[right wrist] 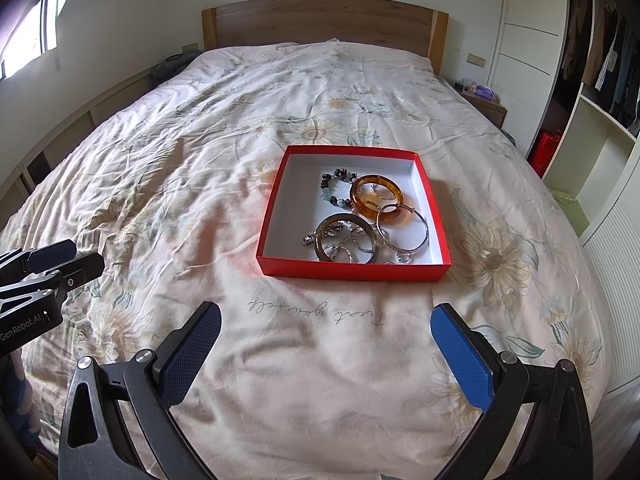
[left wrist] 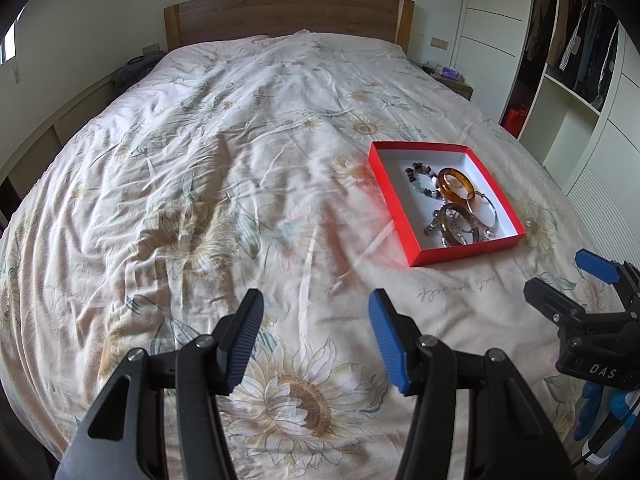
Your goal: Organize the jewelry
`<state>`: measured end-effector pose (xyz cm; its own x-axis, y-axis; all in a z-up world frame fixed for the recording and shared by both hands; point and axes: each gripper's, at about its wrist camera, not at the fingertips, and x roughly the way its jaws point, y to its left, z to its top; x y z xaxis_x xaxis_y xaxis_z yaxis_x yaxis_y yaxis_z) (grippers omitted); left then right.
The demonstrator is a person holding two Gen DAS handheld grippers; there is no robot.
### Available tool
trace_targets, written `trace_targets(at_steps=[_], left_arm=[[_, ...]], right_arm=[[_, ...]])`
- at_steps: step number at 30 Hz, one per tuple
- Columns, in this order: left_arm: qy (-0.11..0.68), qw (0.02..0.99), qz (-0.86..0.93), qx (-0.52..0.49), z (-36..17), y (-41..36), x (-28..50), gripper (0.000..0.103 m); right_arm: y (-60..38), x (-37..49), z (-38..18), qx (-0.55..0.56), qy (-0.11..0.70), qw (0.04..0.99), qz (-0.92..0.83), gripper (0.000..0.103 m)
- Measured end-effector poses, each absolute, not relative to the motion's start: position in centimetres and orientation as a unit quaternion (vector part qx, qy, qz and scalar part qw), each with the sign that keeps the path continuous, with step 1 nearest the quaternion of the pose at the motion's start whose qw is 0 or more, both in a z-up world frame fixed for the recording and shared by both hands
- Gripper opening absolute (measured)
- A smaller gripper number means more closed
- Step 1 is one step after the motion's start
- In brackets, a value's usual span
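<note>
One red box (right wrist: 352, 270), two amber bangles (right wrist: 376, 198)

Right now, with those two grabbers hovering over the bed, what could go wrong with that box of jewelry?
1. The bangles and chains in the red box overlap; pulling the amber bangle might drag the thin silver hoop along.
2. The box sits on a soft, wrinkled duvet, so a push from the open right tool could tip or slide it.
3. The open left tool is off to the side, too far to steady it.
</note>
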<state>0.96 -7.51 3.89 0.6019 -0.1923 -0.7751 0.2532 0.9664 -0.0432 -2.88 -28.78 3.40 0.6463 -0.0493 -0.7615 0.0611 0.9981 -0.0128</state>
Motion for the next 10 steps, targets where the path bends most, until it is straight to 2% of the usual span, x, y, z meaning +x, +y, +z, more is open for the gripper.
trace_targets(at_steps=[10], left_arm=[[0.432,0.892,-0.127,0.036,3.86,-7.73,0.62,0.053]], right_arm=[[-29.17,-3.10,3.51,0.009,0.421,0.907,-0.032,0.103]])
